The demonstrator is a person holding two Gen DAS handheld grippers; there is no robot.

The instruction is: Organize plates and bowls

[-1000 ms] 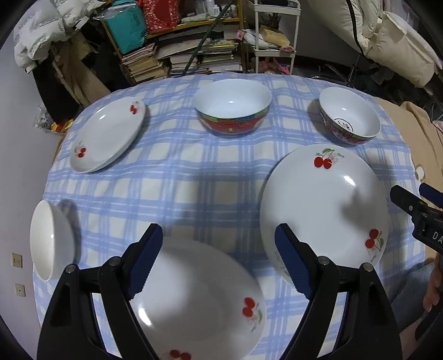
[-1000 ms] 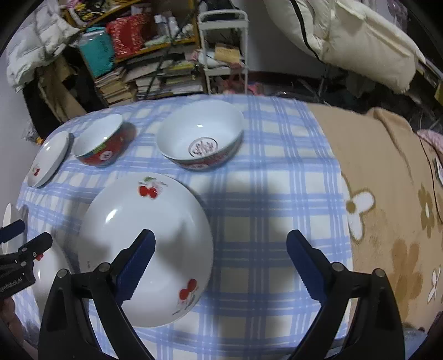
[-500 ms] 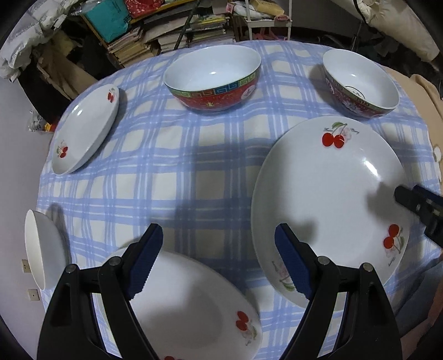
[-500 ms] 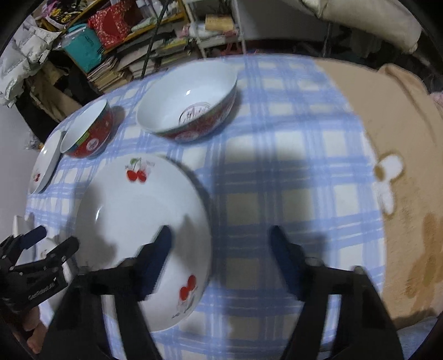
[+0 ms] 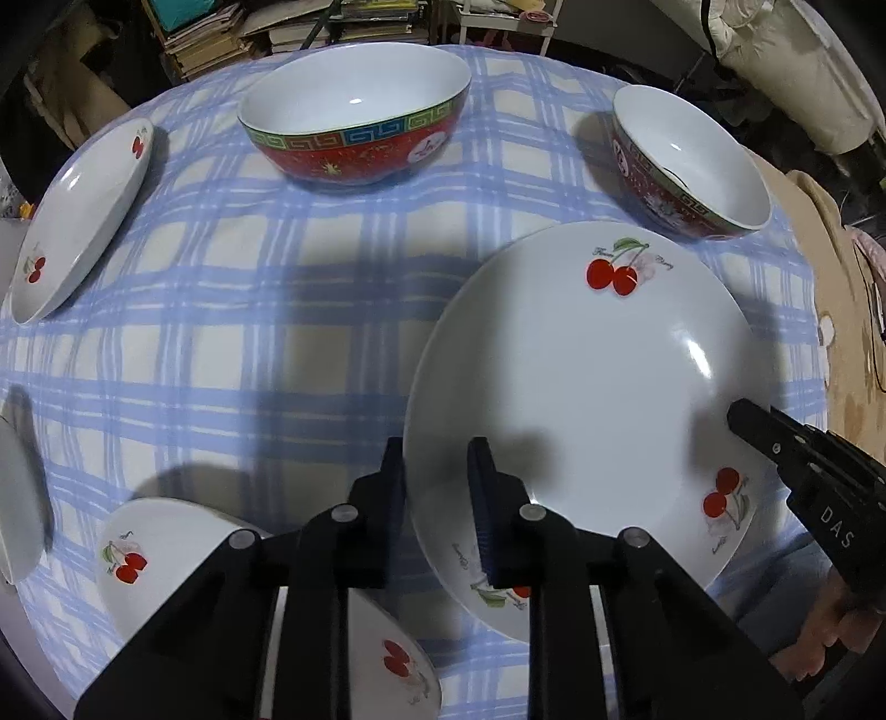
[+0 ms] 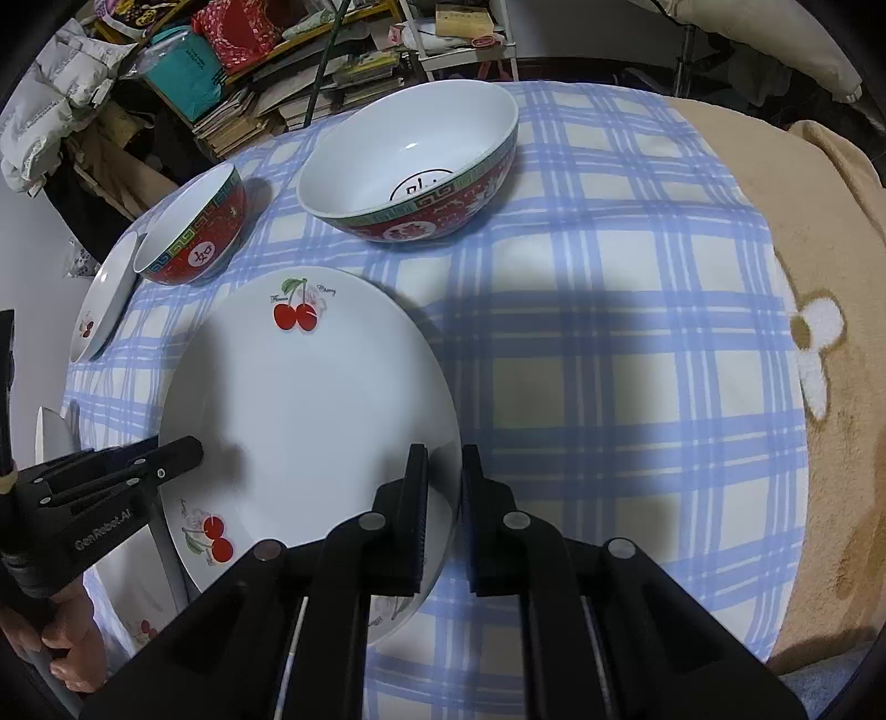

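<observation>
Both jaws just closed, pinching opposite rims of round glossy cherry plate (image 5: 581, 376) on checked cloth (image 5: 232, 310).

Both tools, left (image 5: 434, 498) and right (image 6: 443, 498), pointed steeply down, jaws narrowly apart.

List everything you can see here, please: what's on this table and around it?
large cherry plate: 1, white with red cherries, near centre of table
other cherry plates: 2, white with cherries, far left and near left
bowls: 2, red outside and white inside, far side
white dish: 1, left edge, cut off
tablecloth: 1, blue and cream check, over the table
blanket: 1, tan with flowers, right of the cloth
books: a stack, behind the table
left gripper: black, just closed on the large plate's left rim
right gripper: black, just closed on its right rim
hands: 2, one on each gripper
</observation>
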